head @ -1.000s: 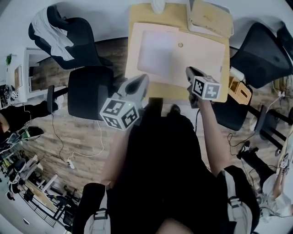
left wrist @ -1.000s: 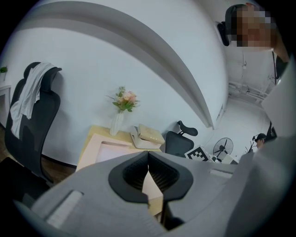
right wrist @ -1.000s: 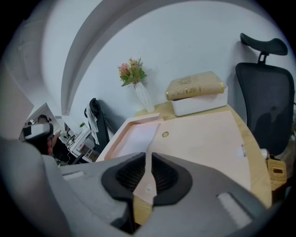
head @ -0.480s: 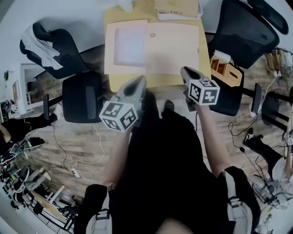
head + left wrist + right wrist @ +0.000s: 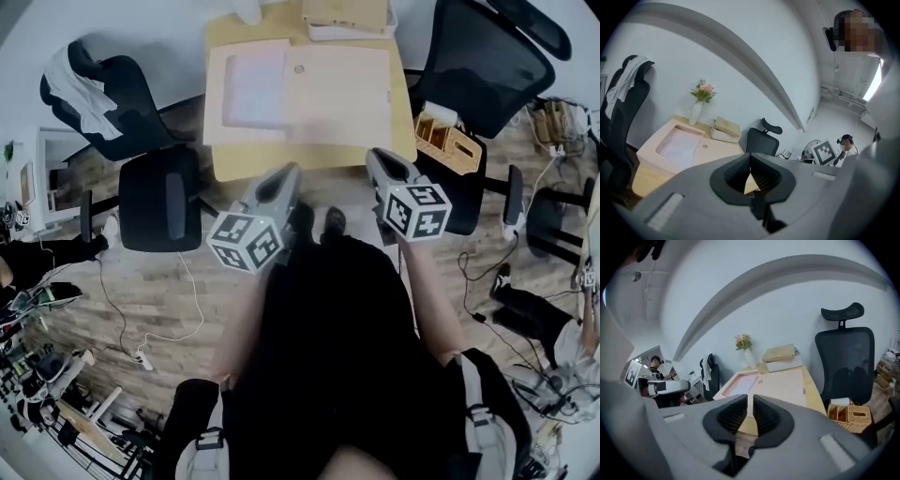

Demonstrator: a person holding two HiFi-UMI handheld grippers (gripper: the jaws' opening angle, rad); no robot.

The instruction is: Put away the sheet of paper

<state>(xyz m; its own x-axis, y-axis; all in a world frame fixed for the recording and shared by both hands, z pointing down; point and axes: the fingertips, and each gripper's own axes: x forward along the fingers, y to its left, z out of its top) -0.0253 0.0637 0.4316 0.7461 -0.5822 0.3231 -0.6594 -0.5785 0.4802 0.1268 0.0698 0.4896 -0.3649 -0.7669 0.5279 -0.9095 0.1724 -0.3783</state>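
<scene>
A wooden bench [image 5: 328,157] stands by the white wall. At its back are a flat box [image 5: 347,17] and a vase of flowers [image 5: 701,101]. A big pale board [image 5: 337,84] covers most of the top. The sheet of paper [image 5: 253,89] lies flat on the left part of that board. A black chair [image 5: 164,197] stands at the bench's left and another black chair [image 5: 487,56] at its right. A small basket [image 5: 448,145] sits on the floor by the right chair.

Both grippers are held up over the floor, just in front of the bench edge, and nothing stands between them and the paper. The paper is well ahead of both. The left gripper [image 5: 291,171] has its jaws touching at the tips and holds nothing. The right gripper [image 5: 375,155] shows only a thin slit between its jaws, and it holds nothing too.
</scene>
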